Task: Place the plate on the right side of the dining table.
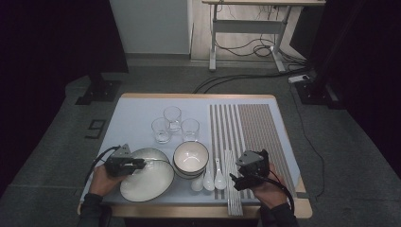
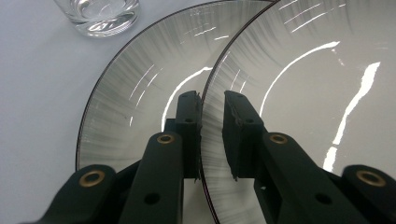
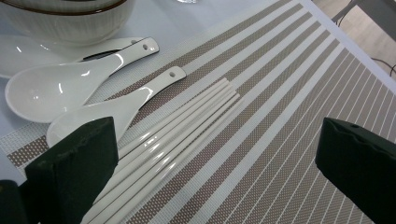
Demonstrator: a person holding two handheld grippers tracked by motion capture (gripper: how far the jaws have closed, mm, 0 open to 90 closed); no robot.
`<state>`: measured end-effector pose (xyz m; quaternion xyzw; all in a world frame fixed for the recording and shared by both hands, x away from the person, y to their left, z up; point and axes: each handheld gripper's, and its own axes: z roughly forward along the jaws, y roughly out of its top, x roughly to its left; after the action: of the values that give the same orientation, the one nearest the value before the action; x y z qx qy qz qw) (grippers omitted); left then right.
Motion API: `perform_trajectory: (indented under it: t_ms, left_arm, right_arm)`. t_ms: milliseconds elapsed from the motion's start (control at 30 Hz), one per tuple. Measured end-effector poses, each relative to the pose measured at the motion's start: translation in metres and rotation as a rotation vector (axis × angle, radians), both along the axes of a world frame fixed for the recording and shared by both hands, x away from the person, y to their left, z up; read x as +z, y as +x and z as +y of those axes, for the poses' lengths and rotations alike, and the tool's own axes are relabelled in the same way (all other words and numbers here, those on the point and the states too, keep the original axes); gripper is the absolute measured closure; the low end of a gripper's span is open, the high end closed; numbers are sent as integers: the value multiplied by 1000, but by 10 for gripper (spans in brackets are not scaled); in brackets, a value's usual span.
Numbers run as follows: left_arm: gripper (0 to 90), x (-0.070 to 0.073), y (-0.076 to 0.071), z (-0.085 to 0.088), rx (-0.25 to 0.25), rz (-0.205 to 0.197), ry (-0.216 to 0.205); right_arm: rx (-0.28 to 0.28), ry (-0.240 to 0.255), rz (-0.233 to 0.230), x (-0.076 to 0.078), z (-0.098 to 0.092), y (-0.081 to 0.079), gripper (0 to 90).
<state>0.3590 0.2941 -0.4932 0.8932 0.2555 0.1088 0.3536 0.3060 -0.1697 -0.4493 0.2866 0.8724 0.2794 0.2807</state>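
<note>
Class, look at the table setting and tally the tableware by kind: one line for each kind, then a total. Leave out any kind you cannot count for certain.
Glasses: 3
Plates: 2, the upper one pinched at its rim by the left tongs
Spoons: 3
Placemat: 1
Total: 9
The stacked bowls and the bundle of chopsticks are too close together to count.

left gripper (image 1: 138, 164): was black, with a grey three-cornered plate on top
left gripper cable: was black and looped out from the body
left jaws: were matt black bars with worn, chipped pad edges
left jaw fittings: showed brass-ringed holes and plain round holes
right gripper (image 1: 235, 178): was a black, blocky body
right gripper cable: was black and curved back past the wrist
right jaws: were thick black blocks with wavy inner edges
sleeves: were dark on both forearms
</note>
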Motion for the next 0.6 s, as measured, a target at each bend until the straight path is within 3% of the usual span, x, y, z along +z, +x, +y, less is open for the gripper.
perform_trajectory:
  t_ms: [600]
  left_arm:
    - [765, 0, 0, 0, -1, -5, -1]
  right_arm:
    - [129, -208, -96, 5, 53, -4, 0]
